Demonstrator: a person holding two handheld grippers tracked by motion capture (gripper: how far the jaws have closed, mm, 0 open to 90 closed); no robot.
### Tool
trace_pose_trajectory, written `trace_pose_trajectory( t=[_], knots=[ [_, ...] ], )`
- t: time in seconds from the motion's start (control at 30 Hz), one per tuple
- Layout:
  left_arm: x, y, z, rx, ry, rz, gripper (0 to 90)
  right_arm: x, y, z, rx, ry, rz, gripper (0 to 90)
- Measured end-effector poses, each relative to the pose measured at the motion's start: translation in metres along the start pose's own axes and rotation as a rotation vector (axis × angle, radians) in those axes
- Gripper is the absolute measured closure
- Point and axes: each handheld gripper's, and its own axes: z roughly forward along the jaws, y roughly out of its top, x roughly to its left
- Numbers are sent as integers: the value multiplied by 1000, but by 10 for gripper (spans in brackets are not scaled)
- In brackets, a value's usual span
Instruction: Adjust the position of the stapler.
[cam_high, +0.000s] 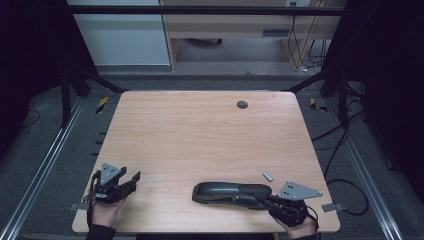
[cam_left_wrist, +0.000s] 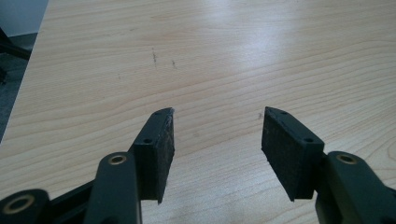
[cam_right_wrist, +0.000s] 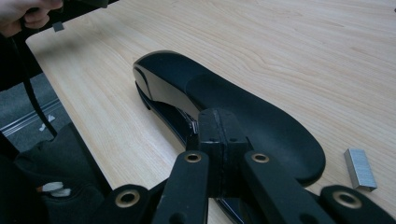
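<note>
Jaws pressed together at the rear of a black stapler (cam_right_wrist: 224, 102), the right gripper (cam_high: 270, 201) works the glossy, rigid, likely weighty tool lying near the worktop (cam_high: 200, 130) front edge, best held across its narrow body, while the left gripper (cam_left_wrist: 217, 140) waits open and empty.

A lab recording rig: a wooden desk (cam_high: 210, 135) inside black frame rails (cam_high: 45, 160), loose cables (cam_high: 345, 145) on grey floor.
</note>
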Motion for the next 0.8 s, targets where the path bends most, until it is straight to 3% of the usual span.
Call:
trace_pose_trajectory(
  t=[0.8],
  knots=[
    [-1, 0, 2, 7, 2, 11, 430, -7, 2, 7, -1, -42, 0, 900]
  ],
)
